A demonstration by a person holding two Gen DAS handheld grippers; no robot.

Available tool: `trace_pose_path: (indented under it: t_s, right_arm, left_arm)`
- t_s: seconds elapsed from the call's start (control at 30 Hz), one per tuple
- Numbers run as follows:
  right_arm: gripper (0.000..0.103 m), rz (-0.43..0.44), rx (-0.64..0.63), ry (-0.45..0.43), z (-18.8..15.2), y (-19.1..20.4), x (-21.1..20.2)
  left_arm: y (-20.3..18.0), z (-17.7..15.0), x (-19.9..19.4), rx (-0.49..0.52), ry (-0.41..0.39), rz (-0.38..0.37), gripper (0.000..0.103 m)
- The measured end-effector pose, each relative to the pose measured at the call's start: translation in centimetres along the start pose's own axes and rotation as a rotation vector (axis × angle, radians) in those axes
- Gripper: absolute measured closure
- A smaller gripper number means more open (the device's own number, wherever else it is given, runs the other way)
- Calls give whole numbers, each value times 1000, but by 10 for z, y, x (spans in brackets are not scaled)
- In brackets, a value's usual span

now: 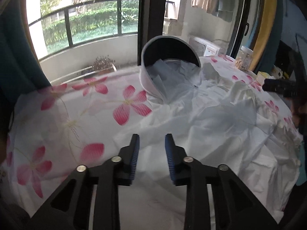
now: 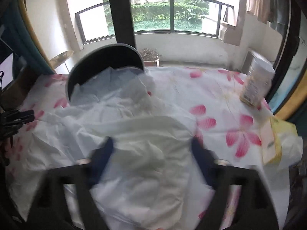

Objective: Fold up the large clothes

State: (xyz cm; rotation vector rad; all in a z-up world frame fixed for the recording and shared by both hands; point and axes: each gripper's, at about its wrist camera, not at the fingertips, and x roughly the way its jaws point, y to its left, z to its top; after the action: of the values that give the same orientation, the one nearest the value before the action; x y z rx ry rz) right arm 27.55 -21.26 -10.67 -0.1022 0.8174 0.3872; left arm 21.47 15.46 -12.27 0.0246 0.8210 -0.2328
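Observation:
A large white hooded garment (image 1: 211, 115) lies crumpled on the flowered tablecloth (image 1: 67, 115). Its hood, with a stiff dark-lined brim (image 1: 168, 51), stands up at the far side. My left gripper (image 1: 151, 147) hovers over the garment's near hem. Its blue pads (image 1: 135, 153) stand a small gap apart with no cloth pinched between them. In the right wrist view the same garment (image 2: 134, 130) spreads below my right gripper (image 2: 153, 149), which is blurred and wide open above a bunched fold. The hood brim (image 2: 105, 65) rises at the back left.
A clear jar (image 2: 255, 84) and a yellow box (image 2: 274, 140) stand near the table's right edge; the same jar (image 1: 244, 58) shows at the far right in the left wrist view. Behind the table, a dark window post and a glazed balcony.

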Motion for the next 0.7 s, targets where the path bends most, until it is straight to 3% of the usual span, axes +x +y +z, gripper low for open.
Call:
trace_pose_path:
  t_s: [0.1,0.2,0.4,0.5,0.53,0.57,0.63,0.7]
  right_arm:
    - [16,-36,13,-8,-20,-8,-12]
    - [16,-13,12,-39,-38,-1,-33]
    - [17,33,-168,-16,-71,53,-30]
    - [44,48,-162,40,-76,62,-7]
    - [57,38,-162,54,-77,61,-1]
    - [77,29,-167,66,-78,61,5]
    - [102,19,-178,90,-81,58,12]
    - [102,47,-152,65,-80,50,4]
  left_arm:
    - [-4,-9,0,-37,27,-21,71]
    - [-12,-17,-1,-75,43,-52,71]
    - [-46,-28,-17,-73,47,-119,71]
    - [-69,-38,-20,-12,69,-117,71]
    - [-77,-43,-16,26,88,-100,71]
    - [-81,-46,-14,48,99,-79,71]
    - [-88,-56,-4,93,139,-3,71]
    - [-87,-65,2,111,155,13,71]
